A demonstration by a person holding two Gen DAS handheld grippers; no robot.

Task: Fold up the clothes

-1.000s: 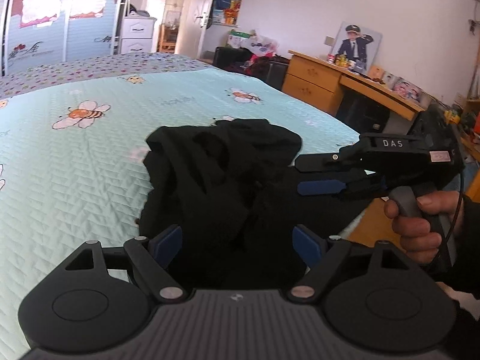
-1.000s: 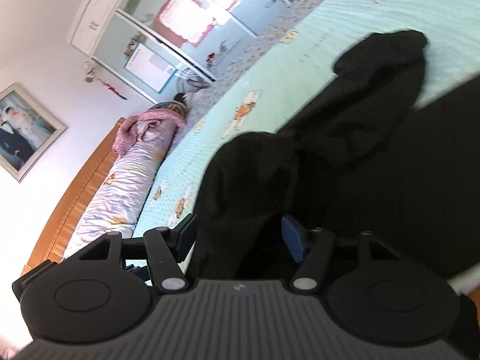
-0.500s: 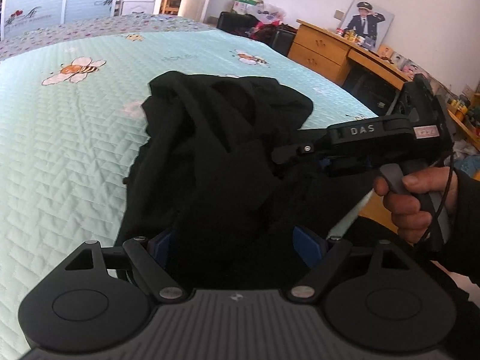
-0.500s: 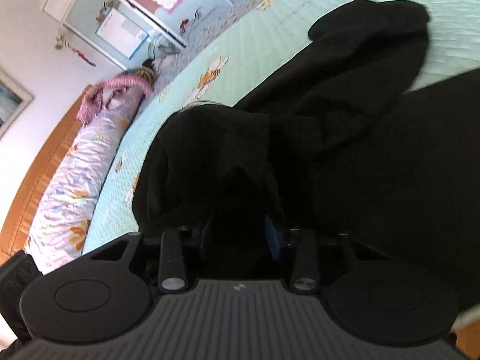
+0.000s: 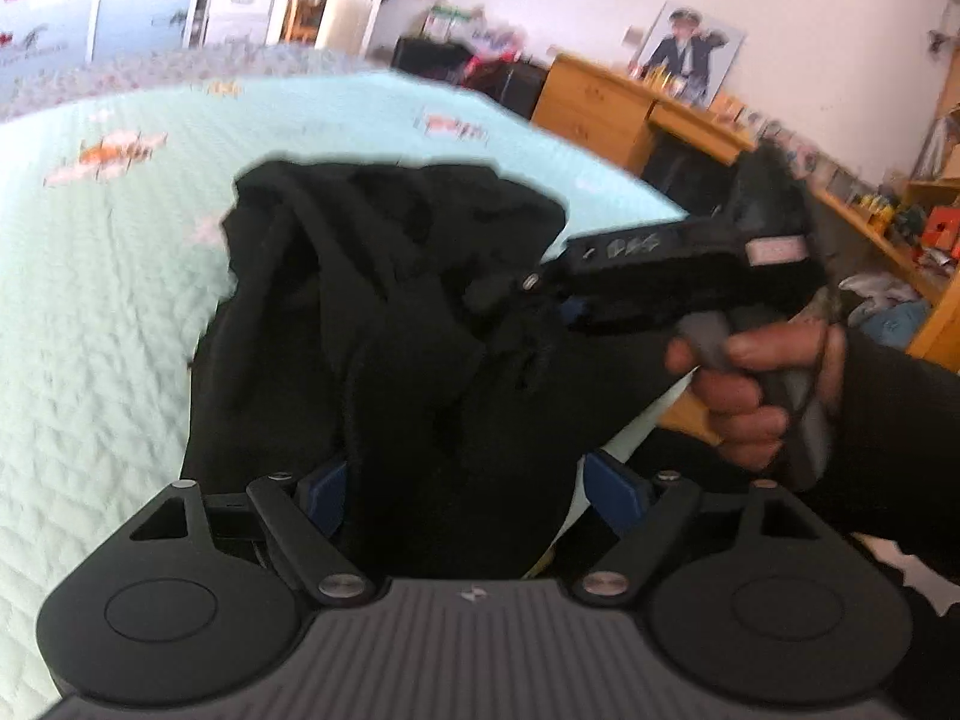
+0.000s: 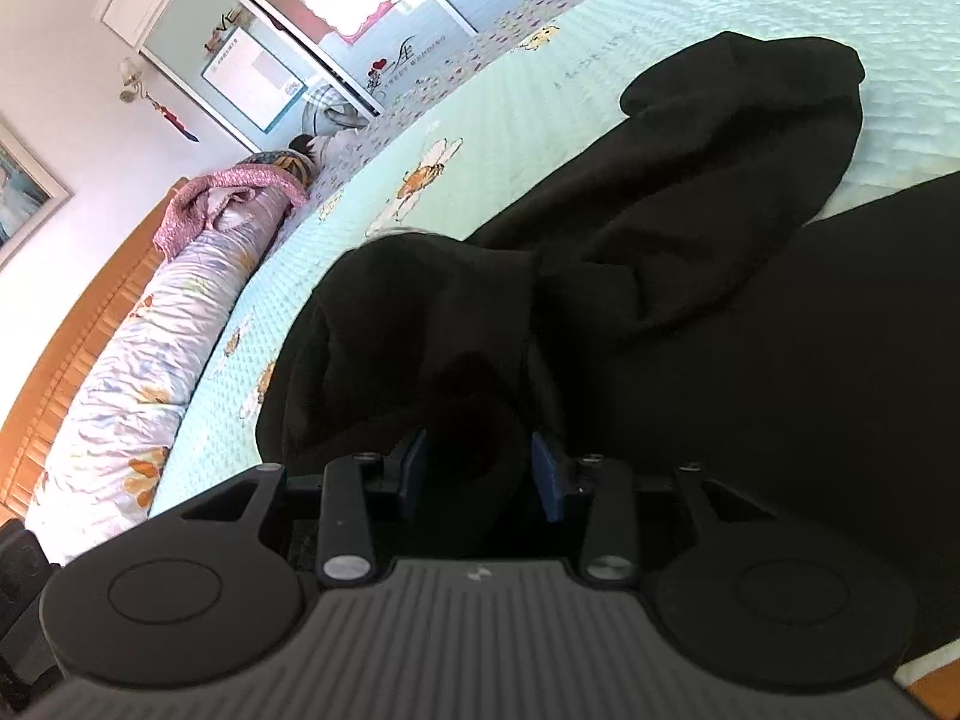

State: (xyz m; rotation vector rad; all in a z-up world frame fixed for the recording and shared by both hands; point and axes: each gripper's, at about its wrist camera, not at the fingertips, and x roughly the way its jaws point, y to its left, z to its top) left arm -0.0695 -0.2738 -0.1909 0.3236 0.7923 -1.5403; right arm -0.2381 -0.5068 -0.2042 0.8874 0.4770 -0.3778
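A crumpled black garment (image 5: pixel 390 300) lies on the bed's mint-green quilt with bee prints (image 5: pixel 90 330). My left gripper (image 5: pixel 468 489) sits low over its near edge. The jaws are closing with a thick fold between them; the left pad touches cloth and the right pad (image 5: pixel 612 486) stands just clear. In the left wrist view my right gripper (image 5: pixel 516 306) reaches in from the right, held by a hand (image 5: pixel 744 396), tips buried in cloth. Its own view shows the right gripper (image 6: pixel 480 471) shut on a bunched fold of the garment (image 6: pixel 720 240).
The bed's right edge runs close behind the garment, with a wooden desk (image 5: pixel 600 102) and cluttered shelves beyond it. Rolled bedding (image 6: pixel 150 348) lies along the wooden headboard, with a wardrobe (image 6: pixel 300 30) behind it. Bare quilt (image 6: pixel 540 108) spreads left of the garment.
My right gripper pushed into the garment and shut on a fold. My left gripper sank toward the cloth, its jaws narrowing around the near fold. The garment bunched up between the two grippers.
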